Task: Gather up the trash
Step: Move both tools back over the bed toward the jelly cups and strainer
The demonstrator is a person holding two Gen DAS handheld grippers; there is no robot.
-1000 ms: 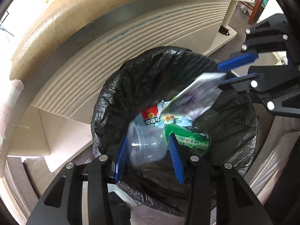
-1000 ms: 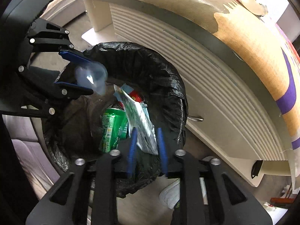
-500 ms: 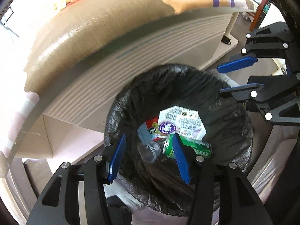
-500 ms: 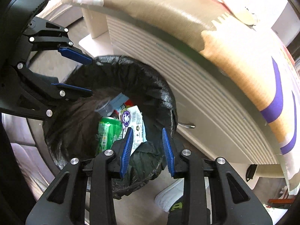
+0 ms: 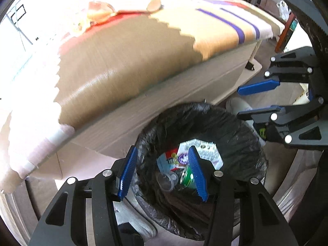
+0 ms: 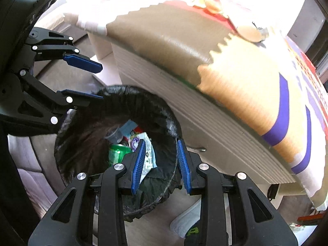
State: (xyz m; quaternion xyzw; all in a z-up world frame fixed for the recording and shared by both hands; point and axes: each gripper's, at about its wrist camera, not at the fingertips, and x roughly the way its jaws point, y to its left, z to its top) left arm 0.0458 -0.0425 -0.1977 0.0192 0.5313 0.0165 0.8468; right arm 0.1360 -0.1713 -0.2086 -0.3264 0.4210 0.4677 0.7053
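1. Left gripper [image 5: 162,172], lower centre of the left wrist view: jaws, having just been opening, are seen parted, with nothing between them.
2. Right gripper [image 6: 161,167], lower centre of the right wrist view: jaws are held moderately apart, with nothing gripped.
3. Black-lined trash bin [image 5: 242,135], centre: a green can [image 5: 187,177], clear plastic cup [image 5: 169,181] and printed wrapper [image 5: 207,150] are contained at its bottom.
4. Cloth-covered table [image 5: 127,61], upper frame: shown behind the bin.

The right gripper [image 6: 161,165] points down over the near rim of the black-lined trash bin [image 6: 82,147], jaws apart and empty. Inside the bin lie a green can [image 6: 116,153], a printed wrapper [image 6: 148,153] and a clear plastic cup [image 6: 114,136]. The left gripper [image 6: 100,82] hangs open at the bin's far-left rim, beside the cloth-covered table [image 6: 225,94].
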